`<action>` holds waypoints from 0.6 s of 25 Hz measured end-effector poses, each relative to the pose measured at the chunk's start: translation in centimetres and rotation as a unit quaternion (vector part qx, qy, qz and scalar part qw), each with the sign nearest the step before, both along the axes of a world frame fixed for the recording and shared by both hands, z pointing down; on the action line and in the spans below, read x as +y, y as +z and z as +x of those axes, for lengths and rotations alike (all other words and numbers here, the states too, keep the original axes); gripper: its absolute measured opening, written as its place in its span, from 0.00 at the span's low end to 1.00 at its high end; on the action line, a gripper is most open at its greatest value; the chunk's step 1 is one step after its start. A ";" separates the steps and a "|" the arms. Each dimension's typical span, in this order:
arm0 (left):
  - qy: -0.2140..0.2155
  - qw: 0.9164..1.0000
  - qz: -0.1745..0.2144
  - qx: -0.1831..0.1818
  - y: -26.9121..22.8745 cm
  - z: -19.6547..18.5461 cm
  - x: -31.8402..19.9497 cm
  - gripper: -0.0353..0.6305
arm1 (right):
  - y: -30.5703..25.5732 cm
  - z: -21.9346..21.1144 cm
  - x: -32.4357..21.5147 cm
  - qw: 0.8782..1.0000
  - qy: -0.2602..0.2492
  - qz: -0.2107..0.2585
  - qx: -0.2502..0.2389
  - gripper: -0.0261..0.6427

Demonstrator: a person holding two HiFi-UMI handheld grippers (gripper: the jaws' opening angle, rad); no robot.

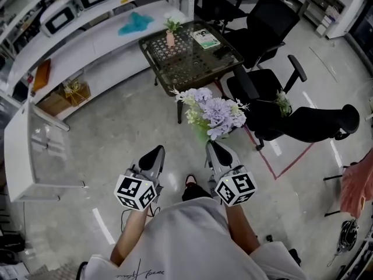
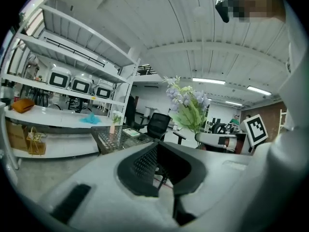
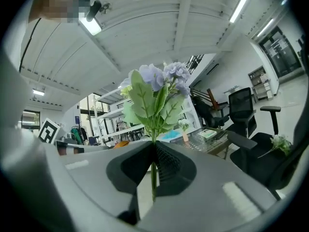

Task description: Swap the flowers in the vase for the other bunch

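Head view: the right claw (image 1: 213, 147) is clenched on the stem of the purple bunch (image 1: 218, 112), with the blooms just ahead of its tips. The left claw (image 1: 156, 154) sits alongside, clenched on nothing. The vase (image 1: 170, 38) stands on the dark desk (image 1: 192, 63), well ahead of both claws.

Left claw view: jaws pressed together, the bunch up to their right.

Right claw view: the green stem (image 3: 153, 178) is pinched between the jaws, leaves and blooms above them.

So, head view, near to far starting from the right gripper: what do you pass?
right gripper → lilac flower bunch that it holds → mesh table → small vase → white counter
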State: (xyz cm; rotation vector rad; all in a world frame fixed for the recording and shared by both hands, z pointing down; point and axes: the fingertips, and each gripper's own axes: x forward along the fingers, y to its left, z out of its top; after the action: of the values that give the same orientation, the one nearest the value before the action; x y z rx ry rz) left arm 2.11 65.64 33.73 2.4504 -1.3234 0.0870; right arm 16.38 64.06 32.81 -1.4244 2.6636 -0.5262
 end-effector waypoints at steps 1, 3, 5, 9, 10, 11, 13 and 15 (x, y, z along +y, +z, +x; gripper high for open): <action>0.001 1.000 0.003 -0.003 0.0 0.3 -1.2 0.05 | 0.1 0.0 -1.0 1.000 -0.002 0.000 -0.003 0.06; -0.001 1.000 0.010 -0.006 -0.4 0.8 -3.3 0.05 | 0.4 0.0 -2.7 1.000 -0.011 -0.002 -0.009 0.06; -0.006 1.000 0.021 -0.008 -1.1 1.3 -5.4 0.05 | 0.5 0.2 -4.6 1.000 -0.019 -0.002 -0.010 0.06; -0.016 0.999 0.034 -0.005 -2.1 1.5 -8.5 0.05 | 0.3 0.7 -7.4 1.000 -0.023 -0.002 -0.017 0.06; -0.018 0.999 0.036 -0.003 -2.2 1.5 -9.0 0.05 | 0.3 0.8 -7.8 1.000 -0.024 -0.002 -0.019 0.06; -0.021 0.999 0.037 -0.001 -2.3 1.4 -9.5 0.05 | 0.4 0.8 -8.3 0.999 -0.025 -0.001 -0.019 0.06; -0.025 0.999 0.037 0.004 -2.3 1.4 -10.3 0.05 | 0.5 0.7 -9.0 0.999 -0.028 -0.001 -0.021 0.06; -0.026 0.999 0.034 0.008 -1.9 1.7 -10.7 0.05 | 0.6 0.6 -9.2 0.999 -0.033 0.001 -0.025 0.06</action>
State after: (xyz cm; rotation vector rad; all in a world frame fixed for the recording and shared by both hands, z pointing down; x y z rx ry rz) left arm 3.76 54.97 31.87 2.4658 -1.4041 0.0104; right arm 17.01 54.90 33.37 -1.3087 2.6793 -0.5560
